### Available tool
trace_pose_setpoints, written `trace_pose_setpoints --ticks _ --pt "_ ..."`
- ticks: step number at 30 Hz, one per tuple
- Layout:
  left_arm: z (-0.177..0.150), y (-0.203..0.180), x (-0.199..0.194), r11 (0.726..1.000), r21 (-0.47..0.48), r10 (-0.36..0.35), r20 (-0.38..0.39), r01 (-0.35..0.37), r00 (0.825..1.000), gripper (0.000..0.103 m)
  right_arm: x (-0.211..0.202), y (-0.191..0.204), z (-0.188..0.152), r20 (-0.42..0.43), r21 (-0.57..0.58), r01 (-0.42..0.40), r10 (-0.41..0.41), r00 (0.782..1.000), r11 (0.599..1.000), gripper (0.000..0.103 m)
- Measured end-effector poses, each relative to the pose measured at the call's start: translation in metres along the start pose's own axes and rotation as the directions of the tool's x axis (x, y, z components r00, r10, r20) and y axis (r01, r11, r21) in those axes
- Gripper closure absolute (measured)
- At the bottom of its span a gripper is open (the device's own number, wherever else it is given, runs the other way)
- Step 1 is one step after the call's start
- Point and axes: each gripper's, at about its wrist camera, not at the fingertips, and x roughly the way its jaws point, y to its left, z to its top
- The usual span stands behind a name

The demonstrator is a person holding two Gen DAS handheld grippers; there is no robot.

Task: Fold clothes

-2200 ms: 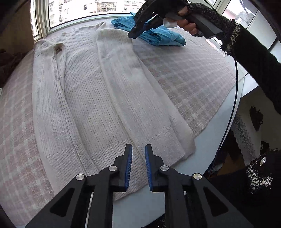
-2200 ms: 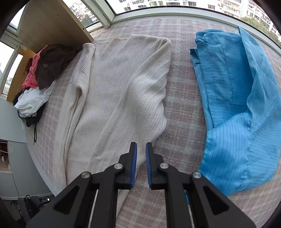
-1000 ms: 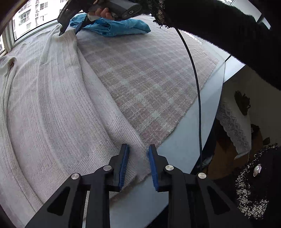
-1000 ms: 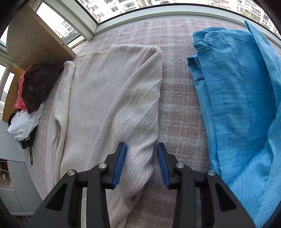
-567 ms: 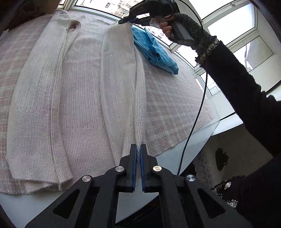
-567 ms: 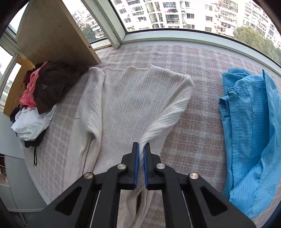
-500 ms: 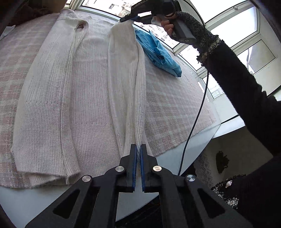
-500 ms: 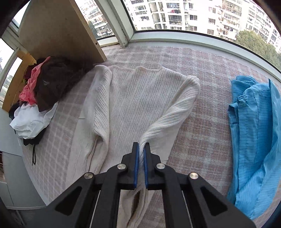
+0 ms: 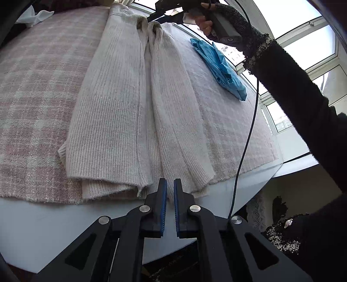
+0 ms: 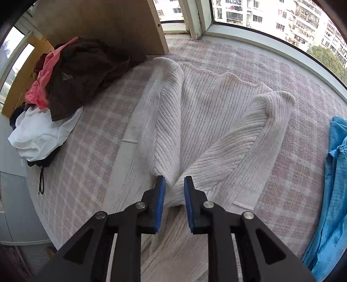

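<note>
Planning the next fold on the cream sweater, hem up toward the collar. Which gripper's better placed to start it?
Left. The left gripper sits right at the sweater hem by the table edge, jaws empty. The right gripper, jaws just opening, hangs over the folded-in sleeves up by the shoulders.

Daylight floods in through the windows (image 10: 271, 19) ahead of me, and in my left view the panes (image 9: 308, 28) blow out to pure white. The cream sweater (image 10: 208, 121) is evenly lit, its ribs crisp, with only soft shadows in the folds. My sleeve (image 9: 303, 91) against that glare reads nearly black, without detail. Both fisheye views bend straight lines hard toward the edges, and the corners fall to dark vignette. I see no motion blur.
</note>
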Motion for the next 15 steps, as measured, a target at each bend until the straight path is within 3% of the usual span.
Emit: trace_pose_setpoints --ticks 5,9,15 --pt "0.015 -0.022 -0.026 0.995 0.097 0.000 0.032 -0.003 0.999 0.095 -0.063 -0.042 -0.018 0.187 0.093 -0.106 0.087 0.978 0.990 0.080" --pt "0.035 -0.039 -0.012 0.981 0.196 -0.005 0.020 0.001 1.000 0.088 -0.035 -0.051 -0.025 0.141 0.097 -0.106 0.092 0.986 0.990 0.080" --pt "0.053 -0.046 0.030 0.964 0.265 0.043 -0.055 -0.027 0.998 0.088 0.039 -0.044 -0.027 0.081 0.114 -0.131 0.122 0.989 0.985 0.079"
